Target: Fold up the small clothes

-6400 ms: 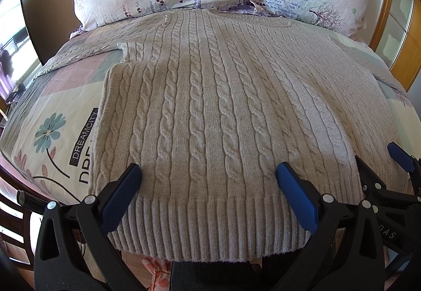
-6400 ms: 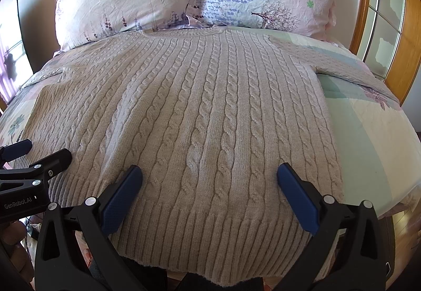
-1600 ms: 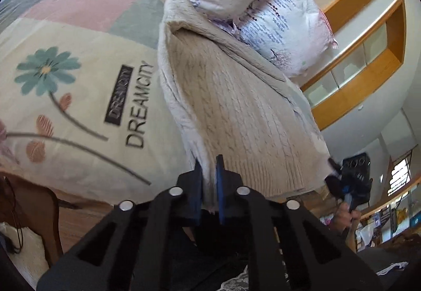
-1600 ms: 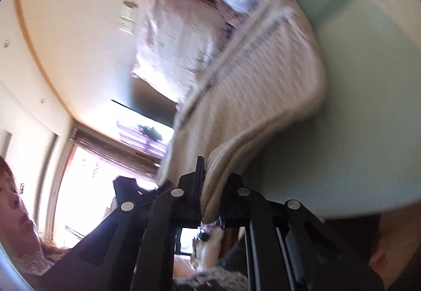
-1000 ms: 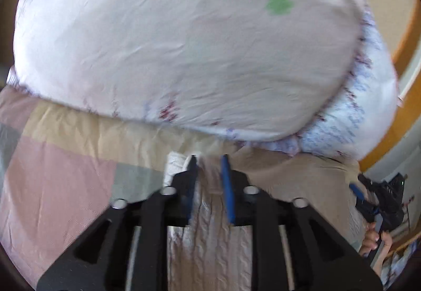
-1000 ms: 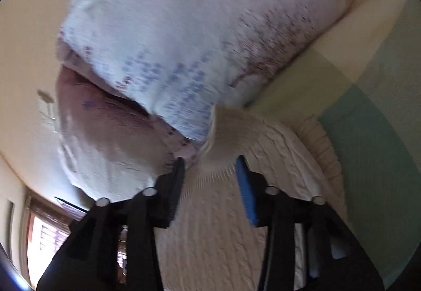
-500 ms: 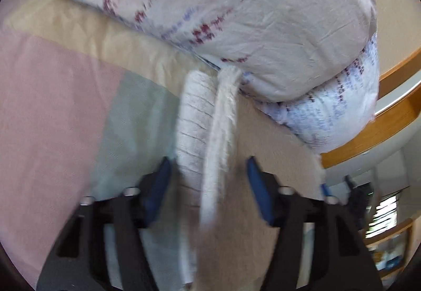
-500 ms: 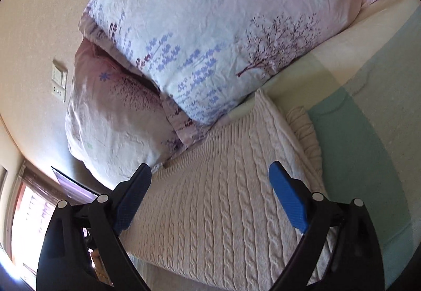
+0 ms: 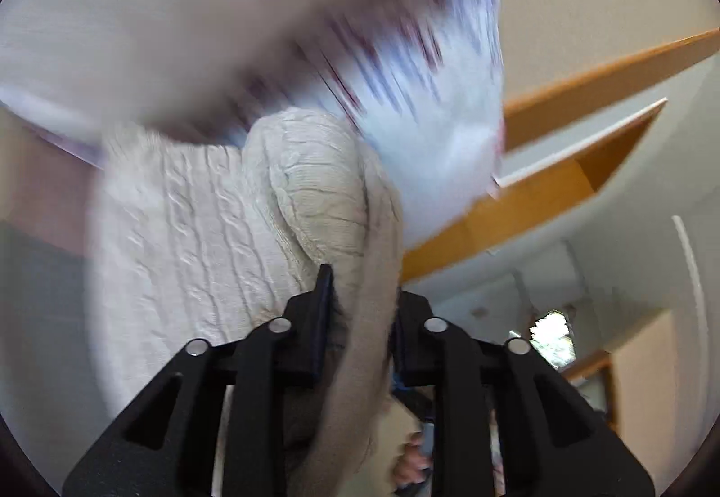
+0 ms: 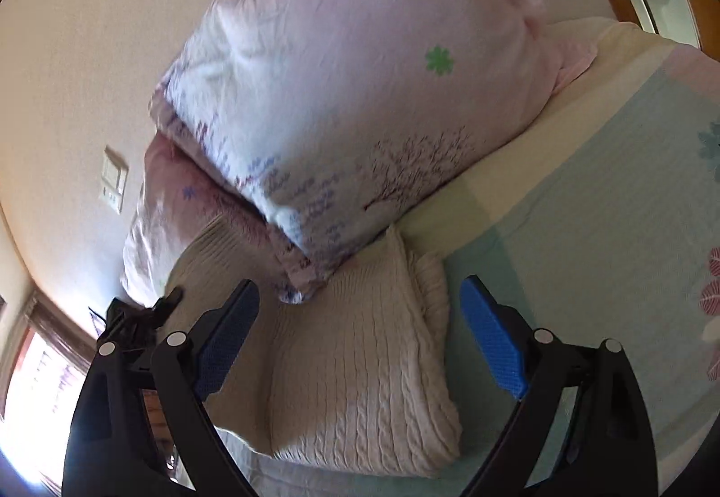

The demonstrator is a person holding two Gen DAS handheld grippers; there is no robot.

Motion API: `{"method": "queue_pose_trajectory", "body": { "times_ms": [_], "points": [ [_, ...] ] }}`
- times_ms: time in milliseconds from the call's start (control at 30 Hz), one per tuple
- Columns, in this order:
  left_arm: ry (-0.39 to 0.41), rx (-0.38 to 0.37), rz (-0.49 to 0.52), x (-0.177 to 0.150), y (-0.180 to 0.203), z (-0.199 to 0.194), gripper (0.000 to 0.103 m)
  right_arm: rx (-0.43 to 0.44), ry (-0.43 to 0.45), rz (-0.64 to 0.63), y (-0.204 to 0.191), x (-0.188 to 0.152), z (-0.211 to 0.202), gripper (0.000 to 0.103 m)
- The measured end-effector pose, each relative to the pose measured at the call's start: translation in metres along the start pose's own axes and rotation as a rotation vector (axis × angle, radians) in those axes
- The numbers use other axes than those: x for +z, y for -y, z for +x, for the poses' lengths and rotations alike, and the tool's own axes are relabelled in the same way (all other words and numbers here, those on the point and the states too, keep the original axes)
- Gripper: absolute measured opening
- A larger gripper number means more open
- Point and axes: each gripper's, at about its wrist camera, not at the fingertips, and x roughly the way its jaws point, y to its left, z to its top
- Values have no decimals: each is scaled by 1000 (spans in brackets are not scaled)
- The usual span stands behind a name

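Up by the pillows [image 10: 360, 92], the sweater [image 10: 360, 362] lies folded in half on the bed [image 10: 607, 249]. My left gripper [image 9: 360, 303] pinches its edge; my right gripper [image 10: 360, 326] hovers spread wide. Next, I judge, comes a sideways fold, needing both sides gripped.

Daylight fills both views, coming from a blown-out window [image 10: 42, 380] at the lower left of the right wrist view, and the pillows [image 10: 360, 101] there stay fairly sharp. The left wrist view is heavily motion-blurred: the pillow [image 9: 270, 11] smears into streaks, though the sweater [image 9: 216, 227] near the tongs keeps its knit texture. Fisheye curvature bends walls and trim, with dark vignetting at the corners.
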Motion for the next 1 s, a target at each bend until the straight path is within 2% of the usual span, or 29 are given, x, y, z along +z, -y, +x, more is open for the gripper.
{"method": "queue_pose_trajectory", "body": {
  "times_ms": [33,67,100,133,167,200,233,267,300,333,367,400,500,600,633,667,700,733,767,800,833,867,900,933,1000],
  "points": [
    [-74,-77,-48,-3,-2,30,50,-9,-1,7,3,4,3,93],
    [-139,-150,-103,-6,-5,54,51,-17,-15,12,6,8,7,93],
    [-185,-176,-149,-11,-7,74,51,-26,-41,22,10,12,12,93],
    [-199,-153,-140,-14,-5,78,55,-34,-66,34,13,15,16,93],
    [-186,-123,-92,-14,0,70,60,-32,-100,55,19,18,20,93],
    [-155,-88,-40,-14,3,57,70,-12,-136,69,23,21,23,95],
    [-99,-20,34,-15,7,34,80,1,-176,70,26,23,27,96],
    [-37,71,106,-16,8,10,84,-3,-203,68,28,24,32,96],
    [-5,153,153,-18,6,-7,89,-9,-236,62,29,24,39,96],
    [9,254,191,-21,1,-21,89,-12,-286,56,30,24,50,96],
    [-9,356,201,-25,-8,-29,89,-12,-318,58,29,22,58,96],
    [-43,399,181,-29,-20,-30,89,-5,-360,59,28,19,70,96],
    [-139,456,128,-44,-50,-22,89,-13,-451,58,26,7,97,96],
    [-189,485,157,-59,-56,7,89,-31,-491,35,22,-5,111,90],
    [-198,487,158,-64,-57,18,89,-41,-480,3,18,-7,112,85],
    [-170,486,181,-68,-55,24,89,-57,-486,-11,17,-10,113,68],
    [-158,481,198,-70,-54,30,84,-69,-479,-15,16,-12,114,48],
    [-156,498,196,-71,-54,37,68,-32,-485,19,18,-15,113,44],
    [-139,499,197,-72,-52,37,60,-5,-474,44,16,-17,110,39],
    [-135,478,196,-69,-52,33,44,18,-463,46,12,-18,107,36],
    [-137,441,198,-68,-50,21,39,58,-449,32,2,-21,100,36],
    [-149,403,213,-71,-44,6,39,85,-447,22,-6,-23,96,35],
    [-146,403,238,-70,-38,-9,39,128,-450,11,-16,-29,92,35],
    [-125,424,279,-73,-30,-26,39,177,-464,-3,-28,-38,91,35],
    [-96,468,327,-75,-21,-51,42,206,-489,-35,-43,-57,98,37]
  ]
}}
